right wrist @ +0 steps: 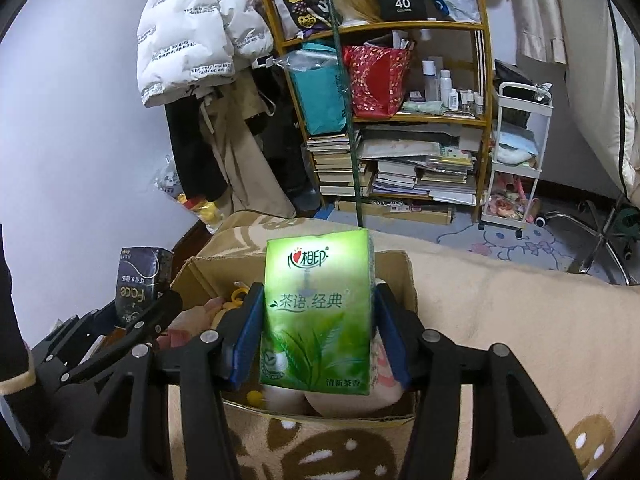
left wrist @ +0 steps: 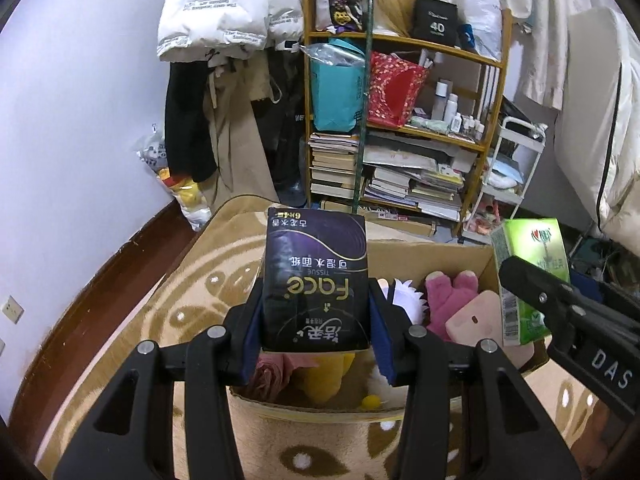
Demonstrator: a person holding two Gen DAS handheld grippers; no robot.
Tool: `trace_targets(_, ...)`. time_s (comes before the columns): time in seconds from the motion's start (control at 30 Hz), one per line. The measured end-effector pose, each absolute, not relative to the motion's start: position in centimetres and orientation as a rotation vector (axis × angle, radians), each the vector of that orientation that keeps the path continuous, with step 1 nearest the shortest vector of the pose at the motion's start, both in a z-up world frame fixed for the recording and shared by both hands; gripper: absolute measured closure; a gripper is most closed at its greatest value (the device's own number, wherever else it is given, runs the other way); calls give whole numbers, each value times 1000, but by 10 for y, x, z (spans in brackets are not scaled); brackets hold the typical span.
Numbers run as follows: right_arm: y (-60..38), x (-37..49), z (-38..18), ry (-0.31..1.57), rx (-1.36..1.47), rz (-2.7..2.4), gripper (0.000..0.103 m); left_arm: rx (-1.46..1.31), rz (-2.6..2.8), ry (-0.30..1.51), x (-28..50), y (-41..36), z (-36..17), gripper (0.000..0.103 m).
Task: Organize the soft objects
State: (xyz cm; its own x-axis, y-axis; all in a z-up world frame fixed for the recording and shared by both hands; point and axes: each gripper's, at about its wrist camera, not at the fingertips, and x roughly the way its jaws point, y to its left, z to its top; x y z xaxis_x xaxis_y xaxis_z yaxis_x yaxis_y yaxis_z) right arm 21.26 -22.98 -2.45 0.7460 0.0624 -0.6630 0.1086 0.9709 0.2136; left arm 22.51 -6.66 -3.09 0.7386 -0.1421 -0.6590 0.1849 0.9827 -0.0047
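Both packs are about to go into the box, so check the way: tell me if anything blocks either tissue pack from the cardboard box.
Nothing visible blocks them. The black tissue pack in the left gripper and the green tissue pack in the right gripper hang over the open cardboard box. Plush toys already lie inside.

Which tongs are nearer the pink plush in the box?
Right. In the left wrist view, the right tongs with the green pack hang beside the pink plush; the left tongs are over the box's other end.
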Motion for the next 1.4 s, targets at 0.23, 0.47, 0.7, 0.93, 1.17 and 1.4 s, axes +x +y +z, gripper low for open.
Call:
trace_targets(0.23, -234, 218, -29, 759, 282, -15, 44, 96, -176, 721, 223, -70, -35, 33)
trace_targets(0.47, -234, 216, -25, 755, 267, 15, 32, 124, -155, 715, 220, -66, -33, 22)
trace_targets(0.7, -236, 207, -13, 723, 290, 46, 0, 136, -117, 684, 210, -57, -24, 14)
trace_targets(0.93, -242, 190, 3, 688, 285, 33, 0, 115, -84, 609, 186, -41, 3, 6)
trace_targets(1.17, -249, 158, 26, 647, 236, 5, 0, 158, -91, 534, 153, -31, 24, 1)
trace_targets(1.4, -258, 121, 48, 602, 213, -18, 0, 163, -85, 546, 126, -20, 26, 1)
